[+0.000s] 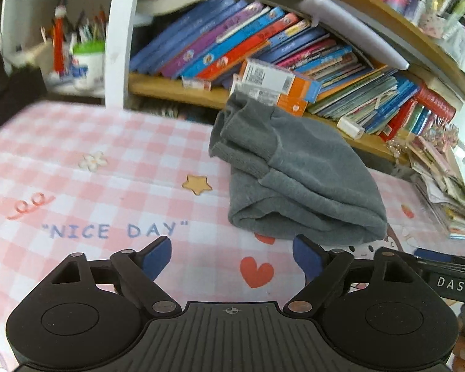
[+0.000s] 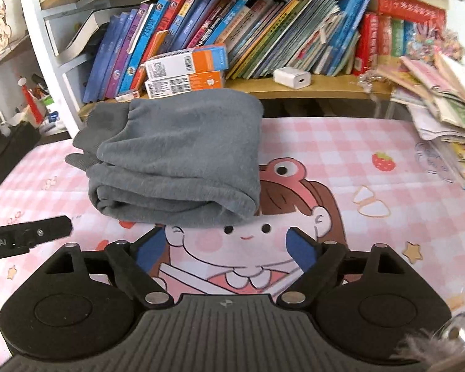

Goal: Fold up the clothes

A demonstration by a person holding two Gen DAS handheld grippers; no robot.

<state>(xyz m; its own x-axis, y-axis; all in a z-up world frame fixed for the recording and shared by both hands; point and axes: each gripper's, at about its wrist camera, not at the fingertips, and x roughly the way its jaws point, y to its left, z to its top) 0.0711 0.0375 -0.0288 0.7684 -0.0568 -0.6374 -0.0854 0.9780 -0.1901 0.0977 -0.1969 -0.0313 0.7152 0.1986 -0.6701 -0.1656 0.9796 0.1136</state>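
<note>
While both tongs gape empty, soft grey fleece garment (image 2: 176, 155) folded thick, checked pink mat (image 2: 341, 142)

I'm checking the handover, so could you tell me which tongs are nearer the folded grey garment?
Left, narrowly. The left tongs sit open with one fingertip right at the grey garment edge; the right tongs are open too, just short of it.

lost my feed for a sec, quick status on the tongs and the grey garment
Left tongs open, empty, short of the garment. Right tongs open, empty. Grey garment folded in a bundle on the pink checked mat. Nothing between tongs and garment.
</note>
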